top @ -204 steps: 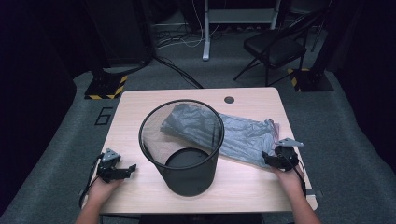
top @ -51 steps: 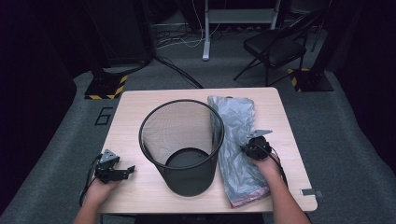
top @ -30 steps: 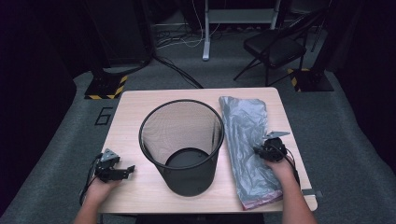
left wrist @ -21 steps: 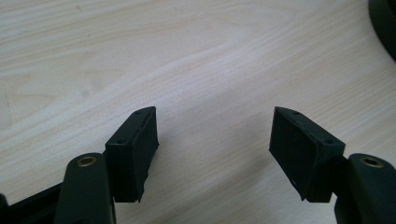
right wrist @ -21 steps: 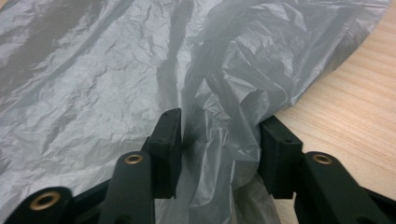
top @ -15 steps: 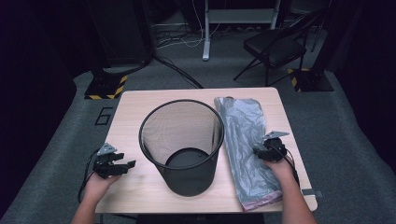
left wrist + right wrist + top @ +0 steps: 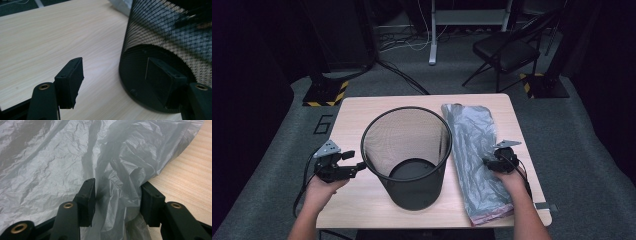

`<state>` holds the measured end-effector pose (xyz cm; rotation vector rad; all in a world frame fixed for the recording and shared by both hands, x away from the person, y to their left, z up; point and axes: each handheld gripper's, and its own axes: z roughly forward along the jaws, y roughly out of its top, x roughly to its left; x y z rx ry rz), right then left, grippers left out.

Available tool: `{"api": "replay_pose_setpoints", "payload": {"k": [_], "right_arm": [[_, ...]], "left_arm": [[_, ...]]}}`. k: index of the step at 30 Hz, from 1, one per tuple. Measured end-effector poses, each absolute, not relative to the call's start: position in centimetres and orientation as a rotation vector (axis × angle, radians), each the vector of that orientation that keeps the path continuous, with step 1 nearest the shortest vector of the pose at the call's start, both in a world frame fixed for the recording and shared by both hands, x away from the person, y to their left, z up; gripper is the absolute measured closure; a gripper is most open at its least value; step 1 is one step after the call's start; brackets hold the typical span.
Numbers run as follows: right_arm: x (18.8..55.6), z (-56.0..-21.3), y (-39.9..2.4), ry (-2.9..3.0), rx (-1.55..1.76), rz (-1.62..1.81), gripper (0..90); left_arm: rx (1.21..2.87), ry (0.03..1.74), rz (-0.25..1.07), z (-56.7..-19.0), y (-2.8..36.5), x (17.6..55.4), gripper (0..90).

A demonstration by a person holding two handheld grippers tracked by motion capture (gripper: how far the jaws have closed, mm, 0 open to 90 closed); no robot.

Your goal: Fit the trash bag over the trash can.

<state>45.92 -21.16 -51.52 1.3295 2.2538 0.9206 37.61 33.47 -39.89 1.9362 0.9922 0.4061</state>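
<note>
Right gripper: jaws stand partly apart and have just been opening. A raised fold of the grey plastic bag sits between them; the left pad lies against the fold, the right pad at the bag's edge, and whether either presses on the film cannot be told. In the high view this gripper rests on the right edge of the bag, roughly midway along its length, with the person's right hand behind it.

Left gripper: jaws stand well apart with nothing between them (they have just been closing somewhat). In its own view the right-hand jaw lies in front of the basket's lower wall; contact cannot be confirmed. In the high view the gripper is held just beside the left wall of the basket, tips pointing at it, gripped by the left hand.

Container: black wire-mesh wastebasket, upright, near the middle of the table. Its interior shows a solid dark floor and nothing in it. The mesh wall is see-through in the left gripper view.

Bag: lies flat and crumpled on the table to the right of the basket, just beside it, running from the far edge to the near edge, where a pinkish strip shows at its end.
</note>
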Motion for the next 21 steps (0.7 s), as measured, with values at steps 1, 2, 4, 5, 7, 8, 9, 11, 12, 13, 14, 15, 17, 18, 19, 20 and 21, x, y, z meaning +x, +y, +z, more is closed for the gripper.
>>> {"api": "replay_pose_setpoints", "payload": {"k": [1,2,4,5,7,8,9,11,12,13,14,15,17,18,19,20,21], "right_arm": [[45.9,-51.5,-21.2,2.253,1.329,0.921,50.4],[46.0,-51.5,-21.2,2.253,1.325,0.921,50.5],[46.0,-51.5,-21.2,2.253,1.325,0.921,50.5],[46.0,-51.5,-21.2,2.253,1.323,0.92,50.4],[46.0,-51.5,-21.2,2.252,1.326,0.92,50.4],[46.0,-51.5,-21.2,2.252,1.325,0.919,50.4],[45.9,-51.5,-21.2,2.249,1.33,0.918,50.3],[45.9,-51.5,-21.2,2.247,1.33,0.918,50.2],[45.9,-51.5,-21.2,2.247,1.329,0.919,50.0],[46.0,-51.6,-21.2,2.245,1.328,0.917,50.0],[46.0,-51.6,-21.2,2.245,1.328,0.917,50.0],[46.0,-51.5,-21.2,2.249,1.332,0.917,50.0],[46.1,-51.5,-21.2,2.249,1.334,0.917,50.0],[46.1,-51.5,-21.2,2.248,1.327,0.918,50.0],[46.1,-51.5,-21.2,2.247,1.329,0.917,50.0],[46.1,-51.5,-21.2,2.245,1.331,0.917,50.1],[46.1,-51.5,-21.2,2.243,1.333,0.916,50.0]], "left_arm": [[1.929,0.98,0.4,-39.7,33.3,37.7,30.3],[1.923,0.979,0.394,-39.7,33.2,37.7,30.4],[1.926,0.974,0.389,-39.6,32.8,38.0,30.3],[1.928,0.97,0.386,-39.5,32.6,38.1,30.3],[1.939,0.953,0.38,-39.4,32.2,38.3,30.3],[1.947,0.944,0.402,-39.2,31.9,38.4,30.6],[1.951,0.944,0.425,-39.0,31.8,38.4,32.7],[1.95,0.935,0.427,-38.8,31.6,38.6,33.0],[1.952,0.93,0.425,-38.8,31.6,38.8,33.6],[1.954,0.927,0.423,-38.7,31.5,39.0,33.7],[1.949,0.931,0.42,-38.7,31.3,39.1,33.7],[1.947,0.928,0.416,-38.7,31.1,39.3,33.7],[1.961,0.907,0.402,-38.6,30.7,39.6,33.6],[1.967,0.9,0.403,-38.5,30.5,39.6,33.4],[1.976,0.89,0.404,-38.4,30.2,39.7,33.2],[1.982,0.885,0.405,-38.4,30.1,39.7,33.1],[1.988,0.879,0.412,-38.4,30.0,39.8,32.8]]}}
